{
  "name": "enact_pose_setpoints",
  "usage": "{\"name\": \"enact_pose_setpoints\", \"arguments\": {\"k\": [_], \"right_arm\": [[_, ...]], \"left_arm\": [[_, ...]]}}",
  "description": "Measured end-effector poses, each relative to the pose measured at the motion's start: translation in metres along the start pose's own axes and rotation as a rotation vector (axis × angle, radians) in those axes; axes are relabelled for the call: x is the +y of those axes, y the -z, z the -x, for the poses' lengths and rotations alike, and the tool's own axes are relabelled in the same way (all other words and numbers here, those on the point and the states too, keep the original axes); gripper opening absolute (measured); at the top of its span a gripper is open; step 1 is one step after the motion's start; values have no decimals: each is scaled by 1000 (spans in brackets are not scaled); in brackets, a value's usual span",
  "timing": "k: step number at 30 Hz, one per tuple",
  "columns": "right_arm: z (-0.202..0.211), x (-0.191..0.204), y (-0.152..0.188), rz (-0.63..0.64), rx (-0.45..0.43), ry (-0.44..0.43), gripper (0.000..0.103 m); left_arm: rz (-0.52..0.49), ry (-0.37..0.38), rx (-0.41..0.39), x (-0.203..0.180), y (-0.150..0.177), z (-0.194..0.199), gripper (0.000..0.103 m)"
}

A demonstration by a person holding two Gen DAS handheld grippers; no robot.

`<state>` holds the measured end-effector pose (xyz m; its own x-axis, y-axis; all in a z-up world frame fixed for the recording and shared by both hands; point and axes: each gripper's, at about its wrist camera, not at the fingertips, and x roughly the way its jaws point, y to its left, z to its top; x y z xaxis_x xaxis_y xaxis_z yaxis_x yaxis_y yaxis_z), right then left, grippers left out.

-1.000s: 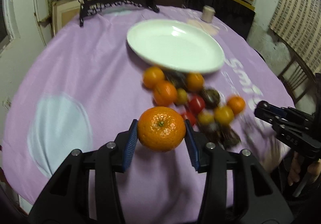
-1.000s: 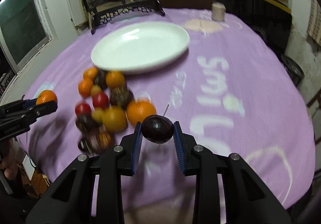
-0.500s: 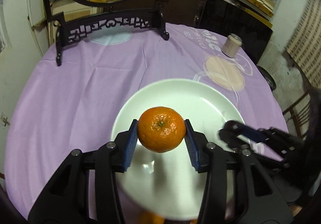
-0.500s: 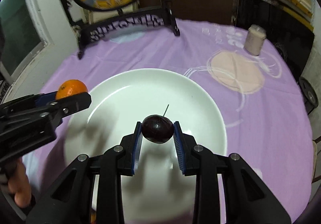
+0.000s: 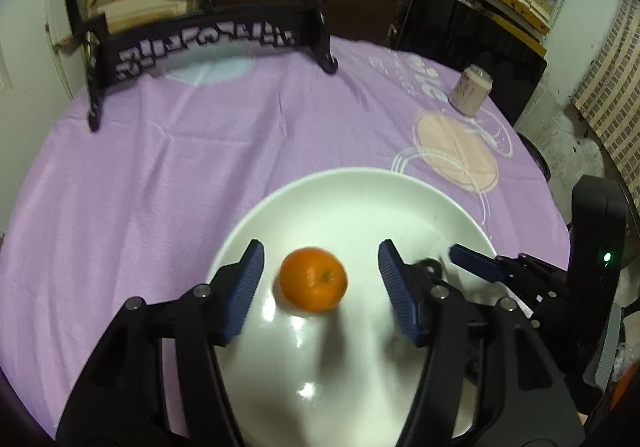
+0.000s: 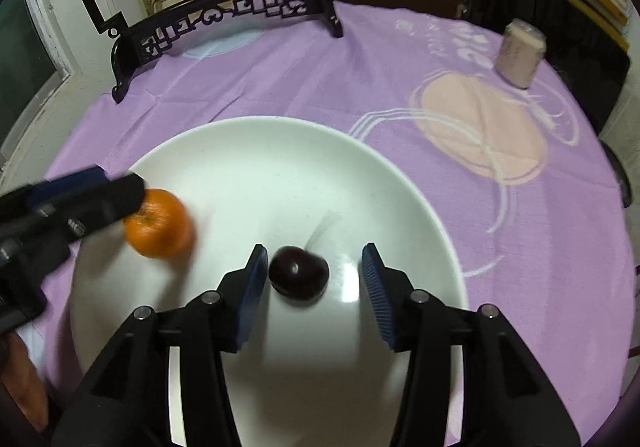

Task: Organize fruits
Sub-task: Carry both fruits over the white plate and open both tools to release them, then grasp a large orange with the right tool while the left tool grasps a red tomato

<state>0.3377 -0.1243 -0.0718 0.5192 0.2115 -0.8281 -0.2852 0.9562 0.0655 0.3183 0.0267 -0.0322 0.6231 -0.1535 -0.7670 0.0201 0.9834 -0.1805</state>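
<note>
Over the white plate my left gripper has its jaws opening; the orange mandarin sits blurred between the blue pads, touching neither. The right wrist view shows the same mandarin beside the left gripper's fingers, on the left part of the plate. My right gripper is opening too, and the dark cherry with its stem lies loose on the plate between the pads, close to the left pad. The right gripper's fingertips reach in from the right in the left wrist view.
A purple cloth covers the round table. A black carved stand with a round painted screen stands at the far edge. A small pinkish cup sits at the far right. Shelves and a dark cabinet stand behind the table.
Both grippers travelled from the fruit pile to over the plate, then both let go: the mandarin and the cherry have dropped from the pads onto the plate.
</note>
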Motion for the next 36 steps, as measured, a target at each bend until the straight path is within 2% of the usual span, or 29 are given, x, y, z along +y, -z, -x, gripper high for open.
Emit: {"name": "enact_pose_setpoints", "arguments": {"k": [4,6,8,10,13,17,28,35,36], "right_arm": [[44,0,20,15,-92,36,49],[71,1,40,24,-150,49,54],[101,-1,74,1,-208,15,56],[116,-2,106,-13,-216,-17,56],[131,-2,153,-12,-196,3,56],[142,0,190,-22,-142,2,56],[148,9,223,-5,-104,-20,58],[114,21,227,38,-40,-22,58],[108,22,226,39,-42,-21,53]], "left_arm": [[26,-5,-71,7,20,40,61],[19,-21,-129,9,46,69,68],[16,-16,-155,12,78,89,68],[5,-4,-151,16,110,103,68],[-16,-3,-110,22,157,117,68],[-47,-10,-67,23,189,129,68],[-95,-21,-57,18,218,148,69],[-166,-15,-10,9,233,143,69],[-176,-17,1,6,235,140,69]]}}
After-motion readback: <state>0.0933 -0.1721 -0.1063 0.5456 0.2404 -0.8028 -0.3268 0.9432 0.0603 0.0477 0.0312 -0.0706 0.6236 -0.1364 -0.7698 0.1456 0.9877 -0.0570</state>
